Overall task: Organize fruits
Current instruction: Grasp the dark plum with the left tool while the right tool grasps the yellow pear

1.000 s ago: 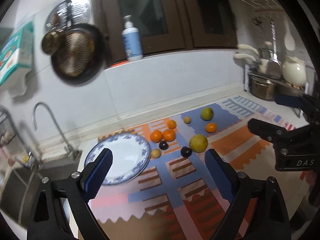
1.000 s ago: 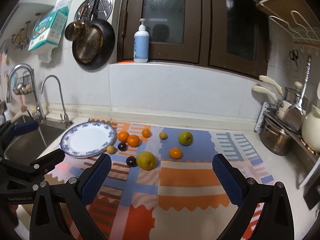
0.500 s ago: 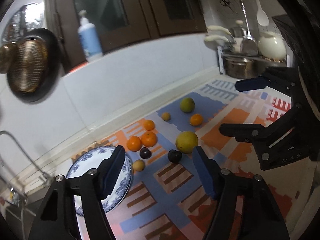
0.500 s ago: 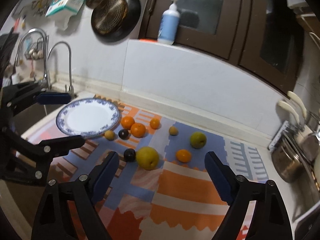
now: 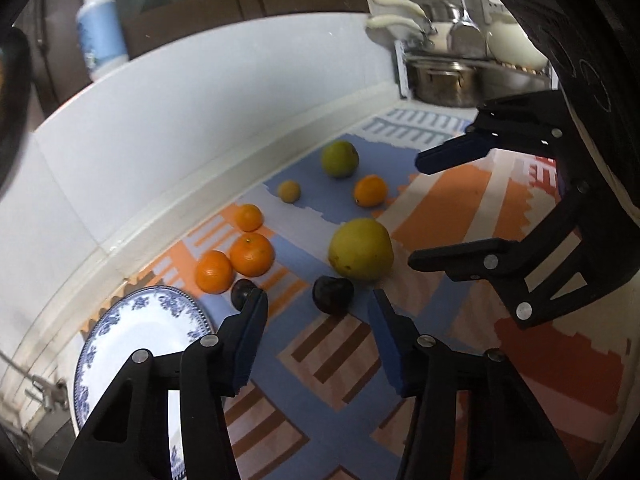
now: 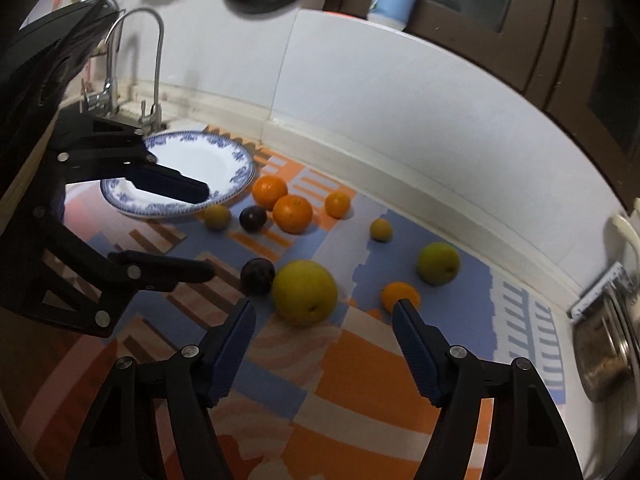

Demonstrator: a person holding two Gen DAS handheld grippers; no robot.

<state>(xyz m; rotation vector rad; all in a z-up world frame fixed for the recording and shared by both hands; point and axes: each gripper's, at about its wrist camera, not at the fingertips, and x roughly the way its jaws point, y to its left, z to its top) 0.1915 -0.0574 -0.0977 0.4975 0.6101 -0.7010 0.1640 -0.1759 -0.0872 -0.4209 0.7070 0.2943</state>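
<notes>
Left gripper (image 5: pixel 320 308) spread wide, empty, framing the dark plum (image 5: pixel 333 293), probably its first pick. Right gripper (image 6: pixel 322 312) equally wide, empty, near the large yellow fruit (image 6: pixel 305 293). Fruit lies scattered on the mat (image 6: pixel 360 380); plate (image 6: pixel 216 160) far left, bare.

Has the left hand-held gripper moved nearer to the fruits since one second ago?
Yes. The left hand-held gripper has moved forward and down toward the mat: its open fingers now frame the dark plum, which earlier lay well beyond them, and the blue-rimmed plate now sits beside it.
</notes>
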